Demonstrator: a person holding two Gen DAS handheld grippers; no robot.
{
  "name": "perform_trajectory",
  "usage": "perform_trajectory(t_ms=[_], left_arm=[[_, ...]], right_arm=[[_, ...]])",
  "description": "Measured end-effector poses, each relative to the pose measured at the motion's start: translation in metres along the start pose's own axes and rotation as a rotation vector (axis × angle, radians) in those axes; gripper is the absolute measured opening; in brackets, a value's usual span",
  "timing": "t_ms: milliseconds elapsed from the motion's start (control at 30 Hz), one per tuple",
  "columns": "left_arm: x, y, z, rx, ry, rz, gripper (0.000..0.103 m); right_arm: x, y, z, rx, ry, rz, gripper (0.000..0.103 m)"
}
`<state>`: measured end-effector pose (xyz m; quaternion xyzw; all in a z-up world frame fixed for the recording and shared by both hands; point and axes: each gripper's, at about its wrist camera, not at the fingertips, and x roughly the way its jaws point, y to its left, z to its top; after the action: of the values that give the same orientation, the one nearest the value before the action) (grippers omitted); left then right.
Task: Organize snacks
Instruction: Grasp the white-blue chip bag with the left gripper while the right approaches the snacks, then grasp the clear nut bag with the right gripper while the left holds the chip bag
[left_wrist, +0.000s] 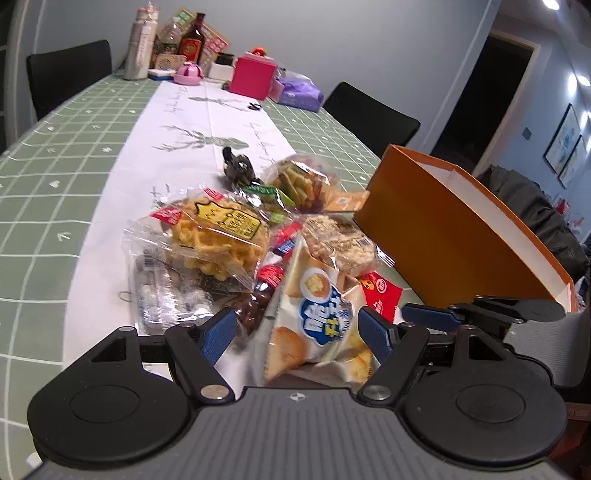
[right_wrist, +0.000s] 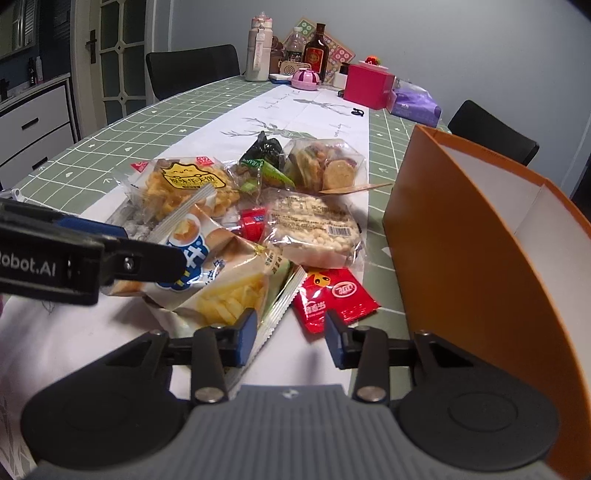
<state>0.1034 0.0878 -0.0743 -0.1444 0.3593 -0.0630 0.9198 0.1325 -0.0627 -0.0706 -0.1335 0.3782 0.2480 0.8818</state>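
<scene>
Right gripper (right_wrist: 291, 334) open over bare white cloth, red packet (right_wrist: 334, 299) just past its tips. Left gripper (left_wrist: 297, 328) open wide around the blue-and-white bread bag (left_wrist: 321, 317). Snack pile beside the orange box (right_wrist: 480, 266).

Cool indoor light is falling from ceiling spotlights (left_wrist: 552, 3), which are flaring white at the left wrist view's upper right. Glare is glinting off the clear snack wrappers (left_wrist: 207, 236). The fisheye is bending the tabletop (right_wrist: 122, 133) and walls at the edges. A dark doorway (left_wrist: 491, 92) is losing all detail, and far clutter is looking soft.
</scene>
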Motion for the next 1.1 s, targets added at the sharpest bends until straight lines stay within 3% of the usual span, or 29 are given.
perform_trajectory(t_ms=[267, 400, 733, 1000, 1100], left_arm=[[0.016, 0.008, -0.001, -0.041, 0.043, -0.048, 0.088], [0.018, 0.009, -0.001, -0.035, 0.042, -0.045, 0.071], [0.008, -0.001, -0.001, 0.005, 0.035, -0.010, 0.051], [-0.016, -0.006, 0.013, -0.001, -0.022, 0.034, 0.051], [-0.020, -0.006, 0.017, 0.008, -0.031, 0.089, 0.050]], right_arm=[[0.012, -0.002, 0.001, 0.048, 0.015, 0.074, 0.037], [0.014, -0.001, 0.002, 0.047, 0.021, 0.082, 0.037], [0.007, -0.001, 0.004, 0.009, -0.008, 0.076, 0.038], [0.011, -0.006, 0.020, -0.041, -0.087, 0.014, 0.055], [0.019, -0.002, 0.027, -0.097, -0.118, -0.012, 0.063]])
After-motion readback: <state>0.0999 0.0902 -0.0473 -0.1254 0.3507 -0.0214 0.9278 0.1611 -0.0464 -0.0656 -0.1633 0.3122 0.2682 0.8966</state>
